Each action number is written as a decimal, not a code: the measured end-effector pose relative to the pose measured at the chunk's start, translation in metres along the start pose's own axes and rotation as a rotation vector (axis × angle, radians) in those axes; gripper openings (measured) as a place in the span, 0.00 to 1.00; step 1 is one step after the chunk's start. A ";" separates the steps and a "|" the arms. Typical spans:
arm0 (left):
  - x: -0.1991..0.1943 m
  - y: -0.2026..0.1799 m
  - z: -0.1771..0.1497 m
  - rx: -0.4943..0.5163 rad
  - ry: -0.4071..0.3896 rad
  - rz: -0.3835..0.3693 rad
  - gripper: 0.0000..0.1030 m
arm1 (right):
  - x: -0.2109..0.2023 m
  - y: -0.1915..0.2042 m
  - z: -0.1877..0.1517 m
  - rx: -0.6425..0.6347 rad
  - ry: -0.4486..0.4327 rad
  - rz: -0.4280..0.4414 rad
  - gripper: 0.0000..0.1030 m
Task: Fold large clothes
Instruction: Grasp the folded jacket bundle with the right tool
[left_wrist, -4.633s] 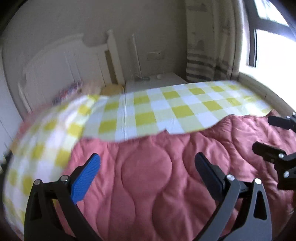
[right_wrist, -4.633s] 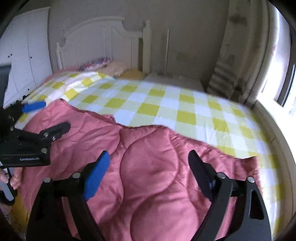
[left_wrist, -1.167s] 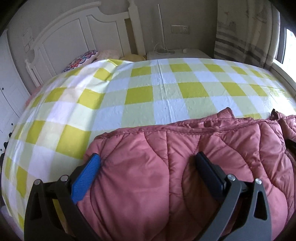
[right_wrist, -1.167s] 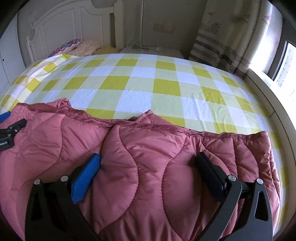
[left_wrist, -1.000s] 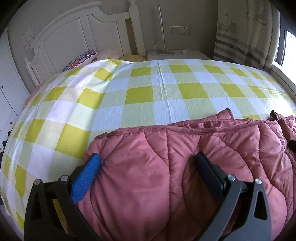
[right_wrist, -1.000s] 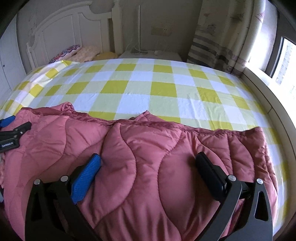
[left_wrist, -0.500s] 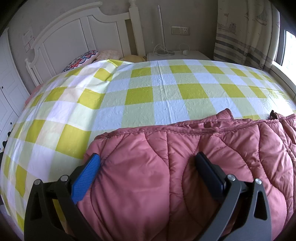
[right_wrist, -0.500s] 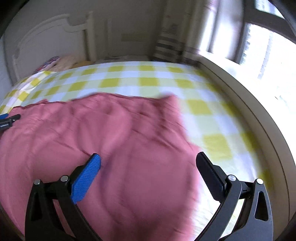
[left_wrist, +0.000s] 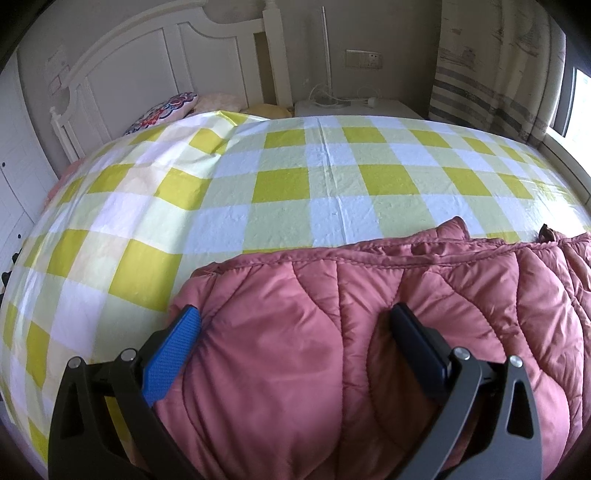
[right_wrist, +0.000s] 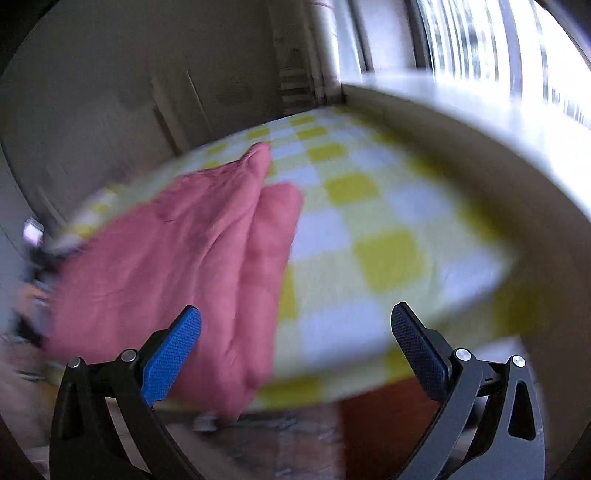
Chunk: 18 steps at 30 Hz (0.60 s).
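**quiltfan:** So where's the jacket sitting? The pink quilted jacket (left_wrist: 369, 332) is seen spread on the bed (left_wrist: 280, 184), over the near part of the yellow-and-white checked sheet, filling the left wrist view from about 3 o'clock round to 7 o'clock. Its stitched top hem runs across just under the middle of the frame, with a small bump of fabric poking up toward 2 o'clock.

**foldnerd:** Agreed. The left tool (left_wrist: 295, 321) is held wide open right over the padding. The blue pad at 8 o'clock is set against the jacket's left edge and the dark pad at 4 o'clock is pressed into the quilting, but nothing is pinched between them.

**quiltfan:** And the right one?

**foldnerd:** The right tool (right_wrist: 295, 321) is spread wide too, with nothing held. That view is badly smeared (motion blur, so detail is mostly lost). The jacket (right_wrist: 177, 258) is made out from 9 o'clock down to 7 o'clock, draped to the near edge of the bed (right_wrist: 388, 236), with bare checked sheet from the centre over to 3 o'clock. A bright window (right_wrist: 517, 55) is seen up at 1 o'clock.

**quiltfan:** In the left view a white headboard (left_wrist: 147, 74) is seen at 11 o'clock, a patterned pillow (left_wrist: 162, 112) just below it, a white nightstand (left_wrist: 354, 107) at 12 o'clock and a striped curtain (left_wrist: 491, 66) at 2 o'clock.
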<state>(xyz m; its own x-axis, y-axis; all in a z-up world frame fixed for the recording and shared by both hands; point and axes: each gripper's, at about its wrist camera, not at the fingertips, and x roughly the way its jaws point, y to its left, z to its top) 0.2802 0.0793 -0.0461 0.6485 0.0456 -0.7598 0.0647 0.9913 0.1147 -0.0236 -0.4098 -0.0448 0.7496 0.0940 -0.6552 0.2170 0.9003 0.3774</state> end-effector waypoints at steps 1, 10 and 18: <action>0.000 0.000 0.000 0.000 0.002 0.001 0.98 | -0.002 -0.006 -0.013 0.042 0.019 0.108 0.92; 0.002 0.003 0.001 -0.008 0.002 -0.005 0.98 | 0.046 0.021 -0.061 0.066 0.209 0.396 0.78; 0.004 0.016 0.000 -0.067 0.004 -0.052 0.98 | 0.049 0.051 -0.024 0.007 0.065 0.333 0.77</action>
<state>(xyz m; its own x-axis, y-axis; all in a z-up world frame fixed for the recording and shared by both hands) 0.2835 0.0950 -0.0474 0.6422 -0.0061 -0.7665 0.0476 0.9984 0.0319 0.0084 -0.3493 -0.0735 0.7387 0.4093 -0.5356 -0.0284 0.8127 0.5819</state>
